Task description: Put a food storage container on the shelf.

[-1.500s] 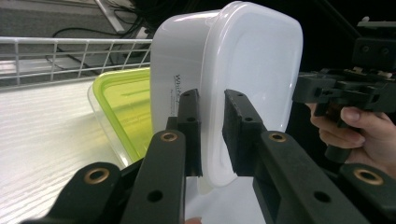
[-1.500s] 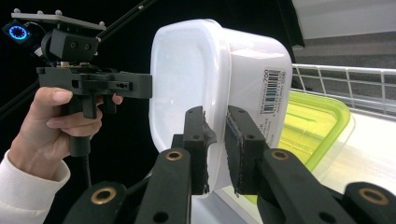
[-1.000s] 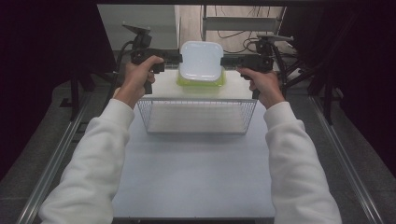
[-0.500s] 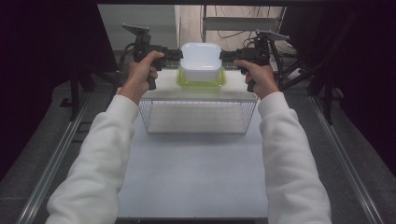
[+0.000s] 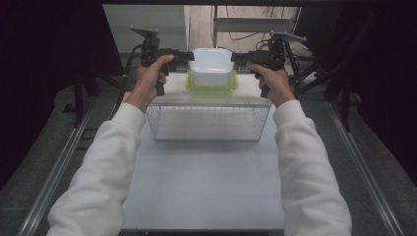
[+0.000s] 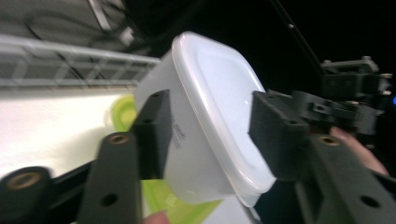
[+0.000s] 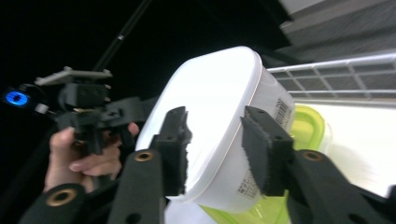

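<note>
A white lidded plastic container (image 5: 211,66) stands at the far end of the table, over a lime-green tub (image 5: 211,84). My left gripper (image 5: 189,55) comes in from its left side and my right gripper (image 5: 235,57) from its right. In the left gripper view, the jaws straddle the white container (image 6: 210,116), one pad on its wall and one on its lid edge, with the green tub (image 6: 187,205) below. In the right gripper view, the white container (image 7: 219,116) sits between the jaws the same way, and the green tub (image 7: 308,126) shows behind.
A white wire basket (image 5: 209,123) stands on the white table (image 5: 206,187) just in front of the container, between the person's forearms. Dark frames, stands and cables (image 5: 314,73) crowd both far corners. Metal rails (image 5: 59,167) run along the table's sides.
Both grippers have moved inward from the basket's far corners and closed on the white container's two sides. The container now sits tilted, showing its front wall.
</note>
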Motion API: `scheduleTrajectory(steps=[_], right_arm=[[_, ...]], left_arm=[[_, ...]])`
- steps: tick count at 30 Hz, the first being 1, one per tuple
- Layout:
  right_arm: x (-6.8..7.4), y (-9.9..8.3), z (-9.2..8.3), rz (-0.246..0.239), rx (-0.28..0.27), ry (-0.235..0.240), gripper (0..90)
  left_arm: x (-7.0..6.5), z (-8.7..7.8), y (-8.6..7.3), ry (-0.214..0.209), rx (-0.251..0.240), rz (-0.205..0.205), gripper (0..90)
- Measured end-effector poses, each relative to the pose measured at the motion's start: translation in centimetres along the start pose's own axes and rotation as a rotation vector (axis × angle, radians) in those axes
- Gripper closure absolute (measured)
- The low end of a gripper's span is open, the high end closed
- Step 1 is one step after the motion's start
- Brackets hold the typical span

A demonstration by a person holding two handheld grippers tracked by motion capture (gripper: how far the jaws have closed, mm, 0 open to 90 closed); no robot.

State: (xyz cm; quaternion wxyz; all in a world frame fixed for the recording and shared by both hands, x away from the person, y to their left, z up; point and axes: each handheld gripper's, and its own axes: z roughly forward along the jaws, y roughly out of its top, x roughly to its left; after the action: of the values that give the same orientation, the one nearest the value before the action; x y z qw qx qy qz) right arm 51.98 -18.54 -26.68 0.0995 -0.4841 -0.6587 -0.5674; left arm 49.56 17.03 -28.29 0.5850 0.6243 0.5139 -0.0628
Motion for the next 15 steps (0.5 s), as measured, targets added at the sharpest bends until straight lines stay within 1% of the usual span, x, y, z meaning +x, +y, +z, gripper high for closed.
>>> scheduleTrajectory(steps=[1,3,5,6,7,8,10,13,15], right_arm=[[0.3,-0.1,-0.2,-0.019,-0.005,-0.022,54.1],[0.9,-0.2,-0.6,-0.073,-0.017,-0.054,49.6],[1.4,-0.3,-1.1,-0.137,-0.017,-0.086,45.8],[1.5,-0.4,-1.3,-0.164,-0.015,-0.098,44.1],[1.5,-0.5,-1.6,-0.183,-0.023,-0.103,42.9],[1.5,-0.6,-1.9,-0.197,-0.029,-0.100,41.9],[1.3,-1.0,-2.6,-0.213,-0.035,-0.091,39.4],[1.1,-1.8,-3.7,-0.237,-0.042,-0.082,35.6],[1.1,-2.6,-4.4,-0.252,-0.049,-0.056,34.2]], left_arm=[[-0.1,-0.2,0.0,0.008,-0.011,0.018,43.9],[-0.4,-0.6,-0.1,0.014,-0.020,0.056,40.0],[-0.8,-0.9,-0.3,0.029,-0.016,0.102,37.2],[-1.0,-1.1,-0.5,0.039,-0.014,0.130,36.0],[-1.2,-1.3,-0.7,0.043,-0.019,0.145,34.9],[-1.3,-1.6,-0.9,0.037,-0.024,0.150,34.4],[-1.4,-2.3,-1.3,0.030,-0.019,0.156,33.8],[-1.7,-3.2,-2.2,0.063,-0.011,0.194,32.7],[-1.6,-3.9,-2.8,0.056,-0.016,0.195,31.7]])
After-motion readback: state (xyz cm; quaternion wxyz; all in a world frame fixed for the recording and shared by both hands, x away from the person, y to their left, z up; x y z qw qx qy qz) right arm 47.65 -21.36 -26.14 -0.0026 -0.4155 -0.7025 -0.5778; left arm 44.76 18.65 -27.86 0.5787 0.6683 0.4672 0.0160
